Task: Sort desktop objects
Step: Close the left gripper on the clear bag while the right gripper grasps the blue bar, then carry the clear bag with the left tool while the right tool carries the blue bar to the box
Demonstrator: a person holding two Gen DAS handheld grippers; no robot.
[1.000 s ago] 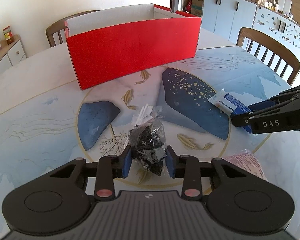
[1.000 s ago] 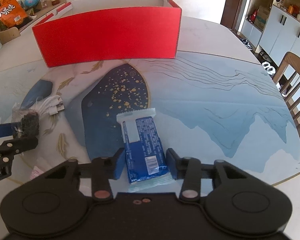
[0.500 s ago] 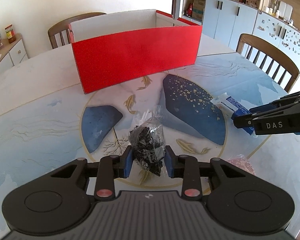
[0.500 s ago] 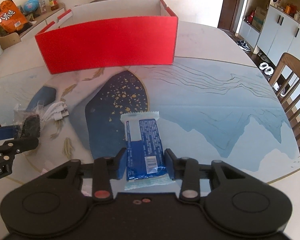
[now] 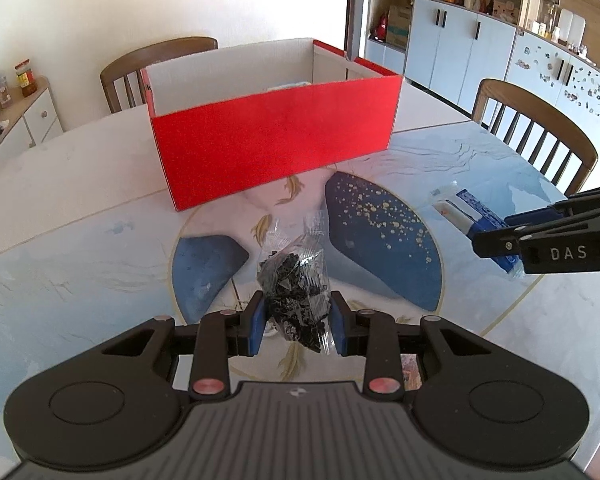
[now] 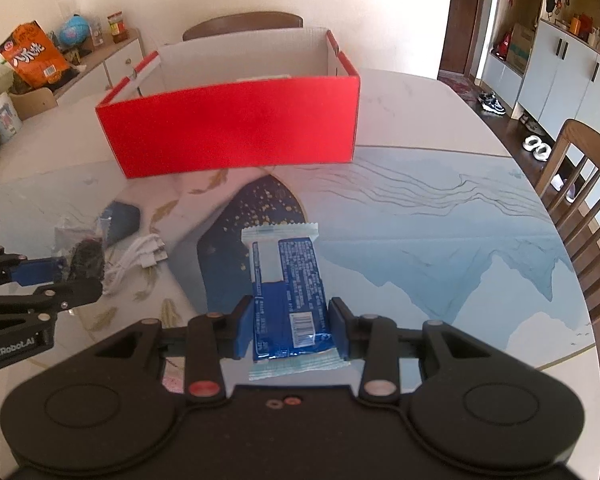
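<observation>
Our left gripper (image 5: 297, 322) pinches a clear bag of black bits (image 5: 296, 280) above the table (image 5: 80, 248); our right gripper (image 6: 291, 330) is closed on a blue-and-white snack packet (image 6: 287, 280). Both are held in front of the open red box (image 5: 274, 148), whose inside is white.

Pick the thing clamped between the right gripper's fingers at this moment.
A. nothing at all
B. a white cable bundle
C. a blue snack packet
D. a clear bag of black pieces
C: in the right wrist view the right gripper has its pads pressed on both sides of the blue snack packet, lifted clear of the table.
</observation>
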